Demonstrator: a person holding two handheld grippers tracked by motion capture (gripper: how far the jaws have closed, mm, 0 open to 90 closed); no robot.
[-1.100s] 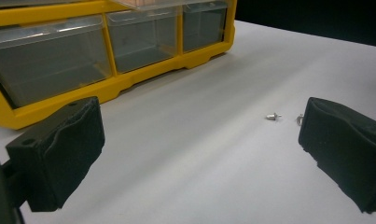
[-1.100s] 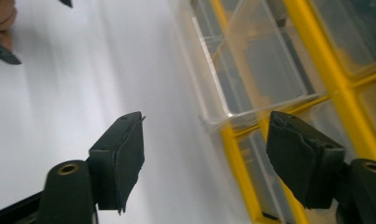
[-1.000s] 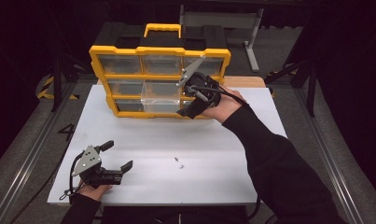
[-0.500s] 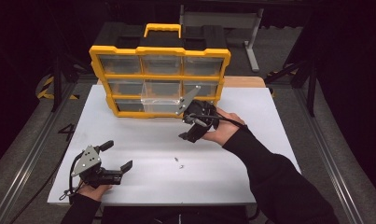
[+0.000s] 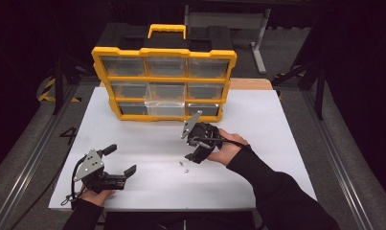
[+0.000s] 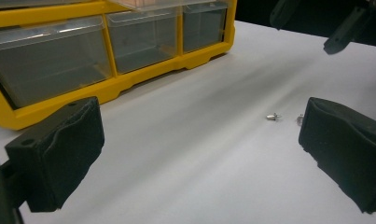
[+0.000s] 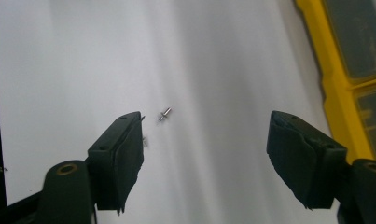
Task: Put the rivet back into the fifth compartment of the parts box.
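Observation:
Two tiny metal screws (image 5: 183, 166) lie on the white table near its middle. My right gripper (image 5: 194, 156) hangs just above and to the right of them, tilted down, jaws open with nothing between them. In the right gripper view (image 7: 213, 158) one screw (image 7: 164, 114) lies beyond the left jaw's tip and a second screw (image 7: 144, 140) shows at that jaw's edge. My left gripper (image 5: 119, 160) rests open at the table's near left. The left gripper view (image 6: 202, 154) has one screw (image 6: 273, 116) on the table ahead and another screw (image 6: 300, 120) beside the right jaw.
A yellow organizer (image 5: 164, 52) with clear drawers stands at the back of the table; its lower middle drawer (image 5: 166, 104) is pulled out a little. The organizer's frame (image 7: 335, 88) runs along the right of the right gripper view. The white table (image 5: 257, 124) ends at dark floor all round.
My right gripper has come down and toward the near side, away from the organizer's front to just above the screws. The left gripper has stayed where it was.

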